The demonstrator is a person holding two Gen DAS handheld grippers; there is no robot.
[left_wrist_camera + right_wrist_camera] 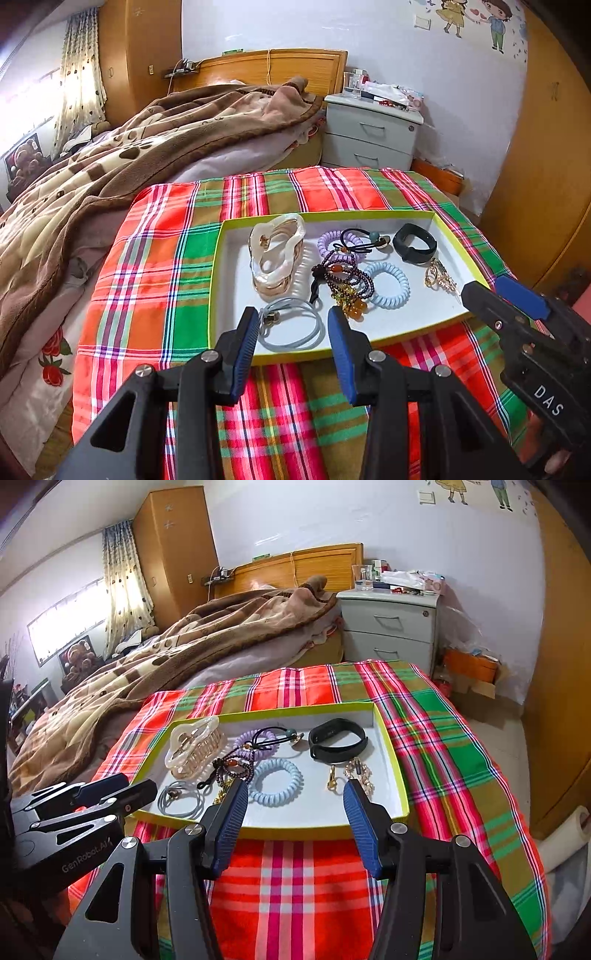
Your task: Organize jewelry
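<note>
Jewelry all sits in shallow yellow-rimmed tray (pixel 218 258) on plaid cloth (pixel 155 266). Left gripper (pixel 291 325) jaws apart, nothing between the pads, poised over tray's near edge; grey hair tie (pixel 291 325) just ahead, between its fingertips. Right gripper (pixel 295 799) spread wide, empty; blue coil tie (pixel 275 782) just ahead-left of it, gold chain (pixel 360 775) by its right finger, black band (pixel 338 740) further ahead. Clear hair claw (pixel 277 254) ahead of left gripper.
</note>
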